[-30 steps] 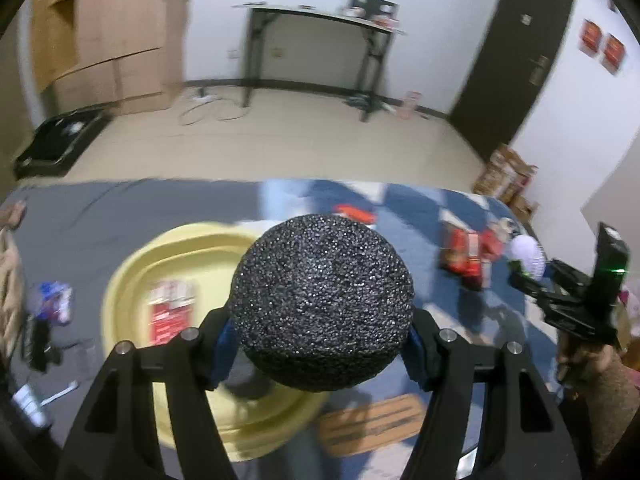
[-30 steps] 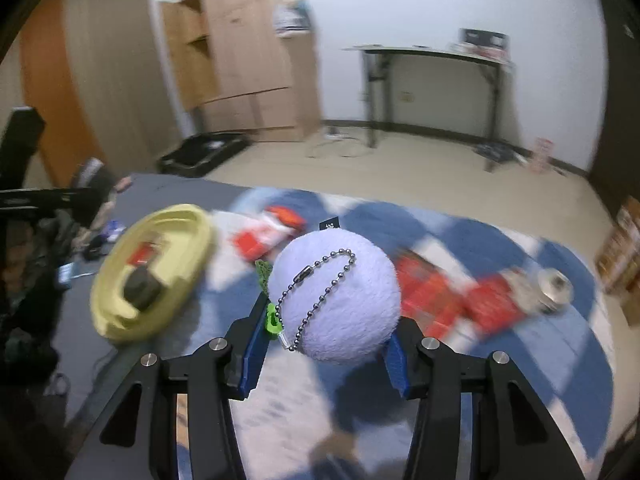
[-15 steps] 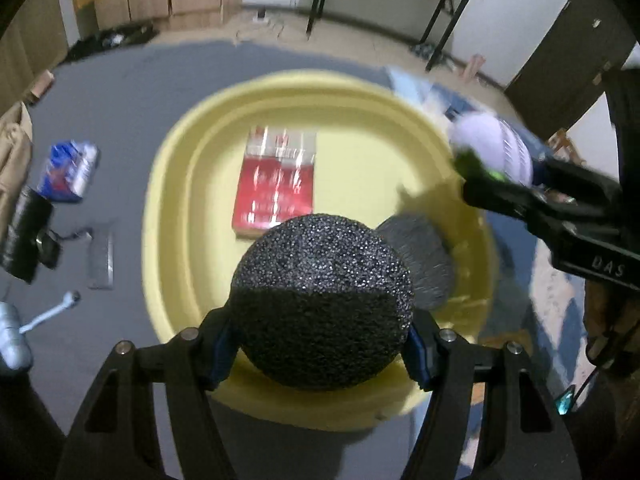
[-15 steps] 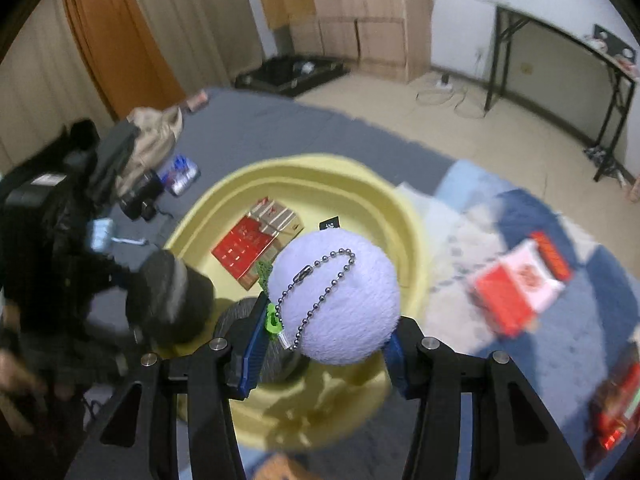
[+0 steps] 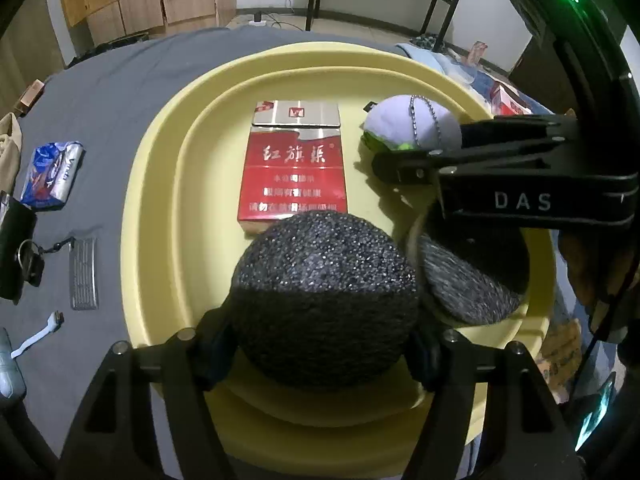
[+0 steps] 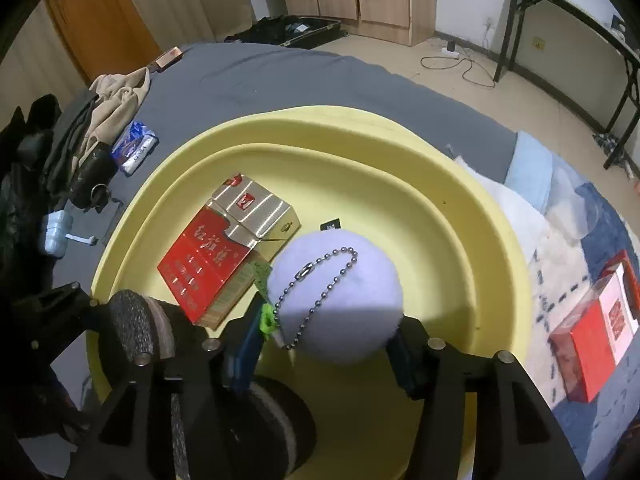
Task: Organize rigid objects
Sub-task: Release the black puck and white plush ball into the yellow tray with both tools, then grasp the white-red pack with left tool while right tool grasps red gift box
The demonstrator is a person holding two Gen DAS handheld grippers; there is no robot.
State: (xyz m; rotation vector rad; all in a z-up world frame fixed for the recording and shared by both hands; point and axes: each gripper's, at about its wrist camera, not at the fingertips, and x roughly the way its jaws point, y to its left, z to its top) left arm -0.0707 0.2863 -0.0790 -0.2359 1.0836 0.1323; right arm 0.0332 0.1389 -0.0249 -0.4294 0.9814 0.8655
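My left gripper [image 5: 320, 344] is shut on a black foam ball [image 5: 324, 296] and holds it low over the near part of a yellow tray [image 5: 156, 184]. My right gripper [image 6: 332, 344] is shut on a pale lilac plush ball [image 6: 340, 300] with a bead chain, over the tray [image 6: 460, 208]; it also shows in the left wrist view [image 5: 404, 160]. A red cigarette pack [image 5: 294, 168] lies flat in the tray [image 6: 216, 248]. A dark grey round object [image 5: 468, 280] sits in the tray beside the black ball.
The tray rests on a grey bed cover [image 5: 108, 92]. Left of it lie a blue-and-silver packet [image 5: 52, 176], a metal clip [image 5: 83, 274] and dark gear [image 5: 16, 248]. Clothes [image 6: 100, 100] lie at the far left. A red box [image 6: 592, 340] sits on the blue blanket at right.
Both grippers have moved in and down over the yellow tray with their balls. The tray and cigarette pack now appear much closer. The right gripper has come nearer the pack.
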